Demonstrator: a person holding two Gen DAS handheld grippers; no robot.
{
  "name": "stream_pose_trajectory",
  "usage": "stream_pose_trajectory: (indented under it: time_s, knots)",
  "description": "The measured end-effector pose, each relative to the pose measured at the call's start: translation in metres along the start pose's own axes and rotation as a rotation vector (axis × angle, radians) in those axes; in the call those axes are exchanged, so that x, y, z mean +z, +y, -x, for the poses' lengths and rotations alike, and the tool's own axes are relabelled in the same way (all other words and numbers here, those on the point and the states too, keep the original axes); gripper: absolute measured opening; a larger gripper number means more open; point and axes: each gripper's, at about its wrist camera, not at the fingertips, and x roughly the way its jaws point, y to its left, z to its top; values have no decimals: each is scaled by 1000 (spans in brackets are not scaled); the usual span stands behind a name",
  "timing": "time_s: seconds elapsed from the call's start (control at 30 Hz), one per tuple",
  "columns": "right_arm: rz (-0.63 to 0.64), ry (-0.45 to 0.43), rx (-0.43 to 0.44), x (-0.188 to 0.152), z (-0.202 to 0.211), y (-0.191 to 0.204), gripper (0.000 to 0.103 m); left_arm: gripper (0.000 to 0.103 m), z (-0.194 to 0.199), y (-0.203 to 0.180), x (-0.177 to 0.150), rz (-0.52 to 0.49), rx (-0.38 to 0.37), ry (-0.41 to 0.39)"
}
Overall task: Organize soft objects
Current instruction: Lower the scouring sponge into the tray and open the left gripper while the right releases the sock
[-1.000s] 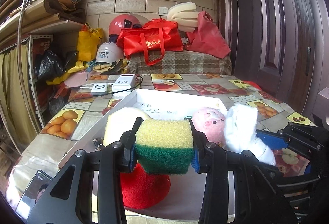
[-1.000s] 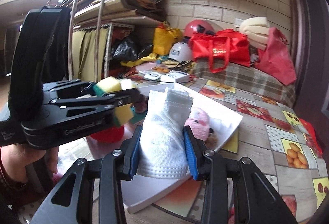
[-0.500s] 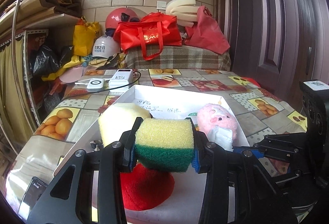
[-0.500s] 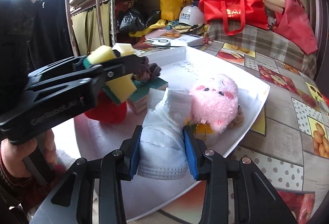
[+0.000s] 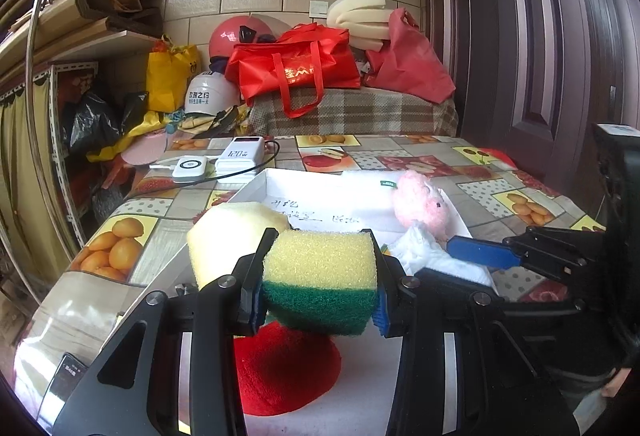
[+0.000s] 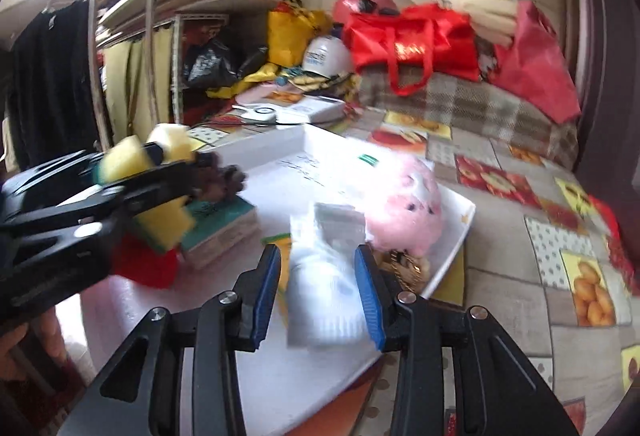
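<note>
left gripper point(image 5: 319, 294): jaws partly closed, pads pressed on either side of a yellow-and-green sponge point(image 5: 322, 282), yellow face up, green scouring layer below; sponge carried clear above the white tray point(image 5: 320, 184).

right gripper point(image 6: 323, 290): blue pads narrowly set, clamped on a folded white cloth point(image 6: 325, 288); the cloth bulges up between them and hangs over the near part of the tray. in the left wrist view the same gripper enters from the right, one blue pad lying across the cloth. right wrist view is blurred, so finer cloth detail cannot be told.

tray contents: pink plush toy point(image 5: 422, 202) toward the far right corner, just behind the held cloth and touching it; red round pad point(image 5: 286, 368) on the near tray floor, directly under the held sponge; pale yellow sponge block point(image 5: 230, 232) at the left edge, just behind the left gripper; a box with a green top point(image 6: 222, 222) left of centre, with a dark furry item on it. handwriting shows on the tray floor.

surroundings: fruit-print tablecloth point(image 5: 132, 236); white power bank point(image 5: 240, 156) and a small white device beyond the tray's far left corner; a phone point(image 5: 64, 382) at the near left table edge. behind the table: red tote bag point(image 5: 296, 70), red and white helmets, yellow bag, stacked foam.

obstructions: the left gripper and its sponge stand in the left part of the right wrist view, hiding some of the tray.
</note>
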Motion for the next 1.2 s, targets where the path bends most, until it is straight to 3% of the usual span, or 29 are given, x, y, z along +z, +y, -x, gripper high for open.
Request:
stream_pose_trajectory:
  time_s: [0.1, 0.2, 0.23, 0.27, 0.33, 0.43, 1.2]
  knots:
    - [19, 0, 40, 0, 2, 13, 38, 43, -5, -1, 1, 3, 11, 13]
    - [57, -5, 32, 1, 2, 19, 40, 74, -5, 5, 1, 36, 26, 11]
    - [59, -6, 27, 1, 1, 20, 58, 85, -4, 8, 1, 54, 30, 6]
    - [59, -7, 20, 1, 1, 20, 90, 88, -2, 11, 1, 69, 34, -2]
    - [51, -24, 11, 1, 4, 18, 100, 91, 2, 17, 0, 99, 45, -24]
    - [40, -42, 0, 1, 7, 16, 100, 103, 5, 21, -1, 123, 57, -36]
    - [-41, -118, -21, -2, 21, 2, 103, 103, 11, 12, 0, 74, 84, -67]
